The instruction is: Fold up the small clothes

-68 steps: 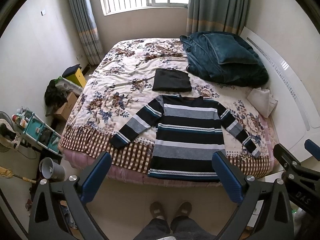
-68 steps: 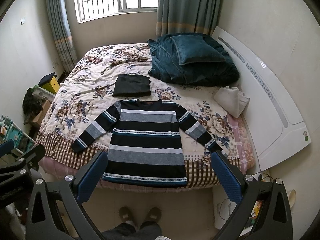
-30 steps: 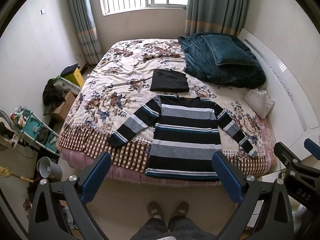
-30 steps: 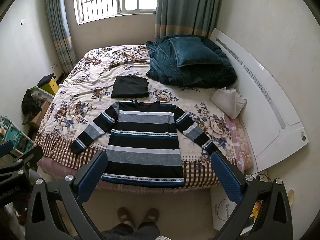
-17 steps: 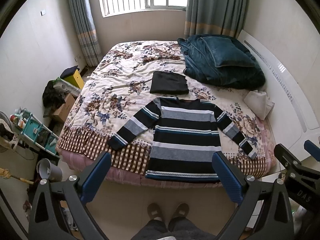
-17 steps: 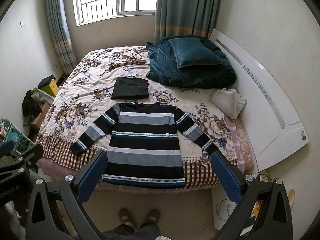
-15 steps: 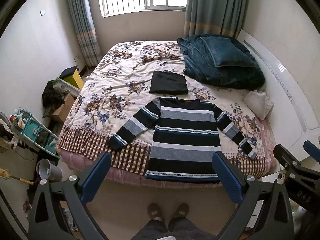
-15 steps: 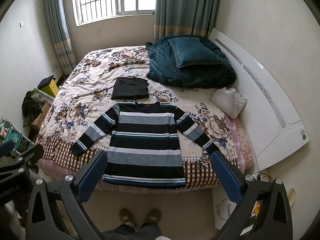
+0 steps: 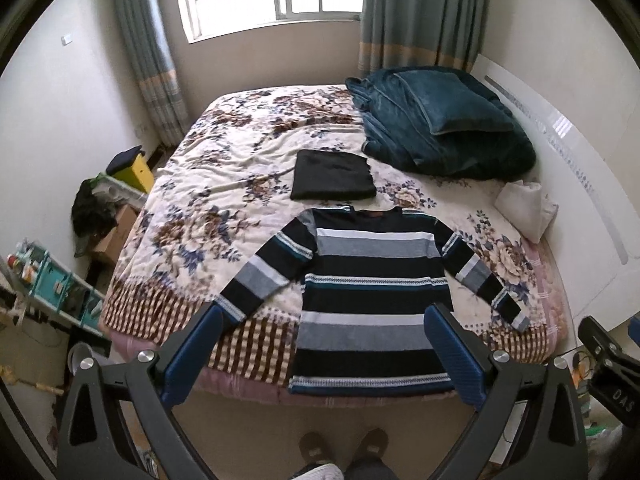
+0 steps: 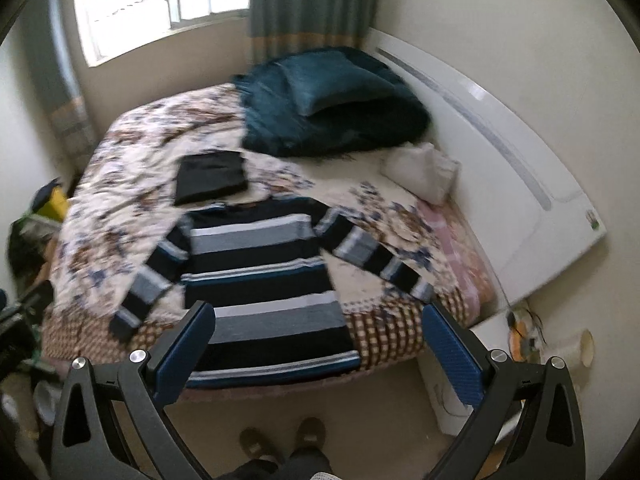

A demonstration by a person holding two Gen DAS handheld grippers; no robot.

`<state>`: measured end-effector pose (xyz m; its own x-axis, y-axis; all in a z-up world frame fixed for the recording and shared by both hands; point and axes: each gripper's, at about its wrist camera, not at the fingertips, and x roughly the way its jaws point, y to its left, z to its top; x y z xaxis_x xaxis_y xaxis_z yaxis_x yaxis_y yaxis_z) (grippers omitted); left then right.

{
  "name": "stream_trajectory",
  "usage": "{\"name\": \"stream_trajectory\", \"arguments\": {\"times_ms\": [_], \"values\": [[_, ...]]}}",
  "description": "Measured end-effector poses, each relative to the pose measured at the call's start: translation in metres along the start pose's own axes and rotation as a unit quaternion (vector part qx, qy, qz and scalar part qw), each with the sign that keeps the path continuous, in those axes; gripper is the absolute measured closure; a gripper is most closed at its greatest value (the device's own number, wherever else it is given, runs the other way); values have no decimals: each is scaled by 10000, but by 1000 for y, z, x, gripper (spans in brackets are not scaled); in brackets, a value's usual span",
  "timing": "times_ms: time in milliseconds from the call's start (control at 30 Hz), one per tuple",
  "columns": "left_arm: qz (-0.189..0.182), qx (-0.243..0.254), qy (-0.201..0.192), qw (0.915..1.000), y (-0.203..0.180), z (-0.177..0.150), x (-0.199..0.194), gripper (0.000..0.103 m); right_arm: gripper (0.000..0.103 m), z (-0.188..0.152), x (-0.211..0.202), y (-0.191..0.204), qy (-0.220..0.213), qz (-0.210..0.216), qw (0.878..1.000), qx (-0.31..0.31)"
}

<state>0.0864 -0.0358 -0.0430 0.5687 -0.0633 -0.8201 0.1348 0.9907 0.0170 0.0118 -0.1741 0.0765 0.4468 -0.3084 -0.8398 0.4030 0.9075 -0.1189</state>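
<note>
**Striped sweater flat on bed, both grippers empty and spread**

Left wrist view:
- Striped sweater [image 9: 370,292] spread flat, face up, at near edge of bed [image 9: 208,208]; neck toward far side, hem hanging just over near edge.
- Both sleeves angled out and down; left cuff near checked border of floral bedspread [image 9: 224,160], right cuff near bed's right corner.
- Folded black garment [image 9: 332,180] just beyond collar, apart from it or barely touching; cannot tell which.
- Teal blanket [image 9: 436,128] heaped at far right by white headboard [image 9: 560,152]; white pillow [image 9: 524,208] below it.
- Left gripper [image 9: 322,356] held above floor in front of bed, blue fingers [image 9: 192,356] wide apart, nothing between them, no contact with cloth.
- Feet in slippers [image 9: 344,448] on floor below; part of right gripper at frame's right edge.
- Clutter, yellow box [image 9: 138,168], teal rack [image 9: 52,284] along left wall.

Right wrist view (motion-blurred, tilted):
- Same striped sweater [image 10: 264,276] flat on bed [image 10: 116,184], black garment [image 10: 210,178] past collar, teal blanket [image 10: 332,108] and white pillow [image 10: 420,174] at far right.
- Right gripper [image 10: 316,352] in air short of bed edge, blue fingers [image 10: 452,356] spread wide, empty, clear of fabric.
- Right sleeve cuff lying just beyond right finger in frame.
- Slippers [image 10: 280,436] visible on floor.
</note>
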Motion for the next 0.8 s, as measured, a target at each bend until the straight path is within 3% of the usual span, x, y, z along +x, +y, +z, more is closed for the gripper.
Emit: {"name": "stream_trajectory", "arguments": {"times_ms": [133,300,500,667,800], "values": [[-99,269,123,9995,-19,11,45,0,0,4,65,-13,186,-354,9981,475],[-35,477,338,9983,-55,29,116,0,0,-1,157,-57,444,-630,9916,1039],[185,567,648,9961,-103,46,209,0,0,-1,303,-134,1104,-648,9722,1959],[357,518,1157,9913,-144,45,303,0,0,-18,448,-208,1809,-386,9332,3080],[409,424,1775,9824,-165,27,386,0,0,-54,545,-254,2214,-243,8893,3995]]}}
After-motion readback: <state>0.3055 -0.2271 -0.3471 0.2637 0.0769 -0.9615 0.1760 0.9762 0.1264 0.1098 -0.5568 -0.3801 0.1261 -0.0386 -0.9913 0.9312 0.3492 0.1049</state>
